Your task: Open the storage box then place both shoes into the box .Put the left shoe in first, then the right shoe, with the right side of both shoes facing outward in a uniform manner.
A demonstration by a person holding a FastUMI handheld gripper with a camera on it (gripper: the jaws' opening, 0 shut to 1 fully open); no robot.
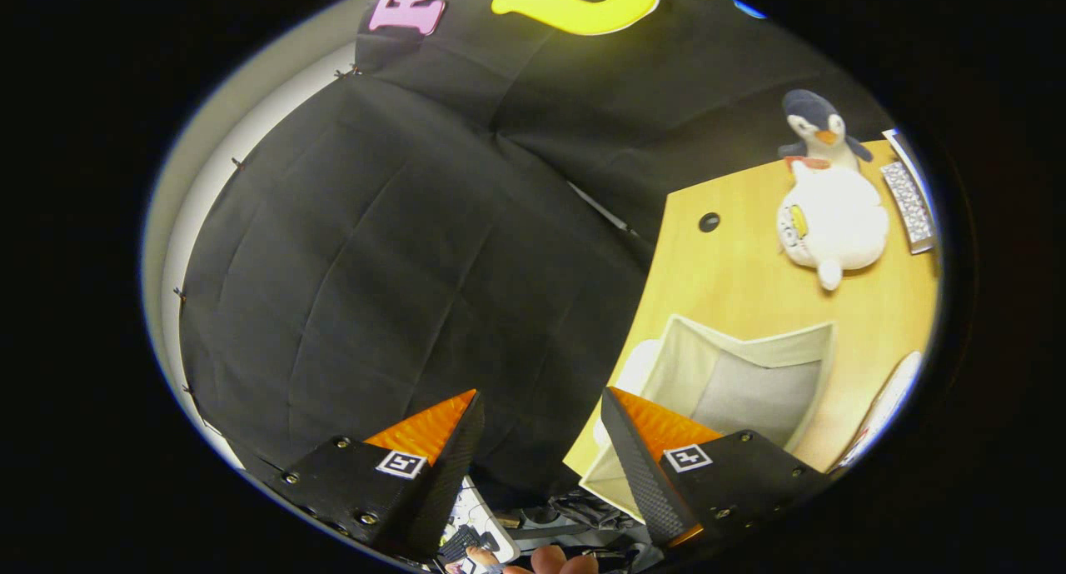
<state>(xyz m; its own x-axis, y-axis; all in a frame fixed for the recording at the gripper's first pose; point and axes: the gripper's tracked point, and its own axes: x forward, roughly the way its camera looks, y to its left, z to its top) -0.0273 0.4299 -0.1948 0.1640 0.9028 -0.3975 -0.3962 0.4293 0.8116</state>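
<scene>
1. On the wooden table (749, 282), just beyond the right finger (658, 457), sits the storage box (741, 374), a pale fabric bin with its top open and a grey inside wall showing.
2. Its near corner is partly hidden behind that finger, so I cannot tell what, if anything, lies at the bottom.
3. A rounded white shape (637, 366) peeks out along the box's near side, touching or just beside it; it may be a shoe, though too little shows to be sure.
4. The gripper (541, 441) hangs off the table's edge with its fingers spread wide apart, nothing between them, and the left finger (433, 457) set against the black cloth wall (375, 266).
5. Farther back on the table, well apart from the box, lies a plush penguin (829, 207) with a white belly, a dark head and an orange beak.
6. Just beside the penguin, at the table's far side, is part of a keyboard (909, 199).
7. A small dark hole (709, 222) marks the tabletop between the penguin and the cloth wall.
8. Below the fingers, a person's fingertips (558, 561) show, near some dark clutter I cannot make out.
</scene>
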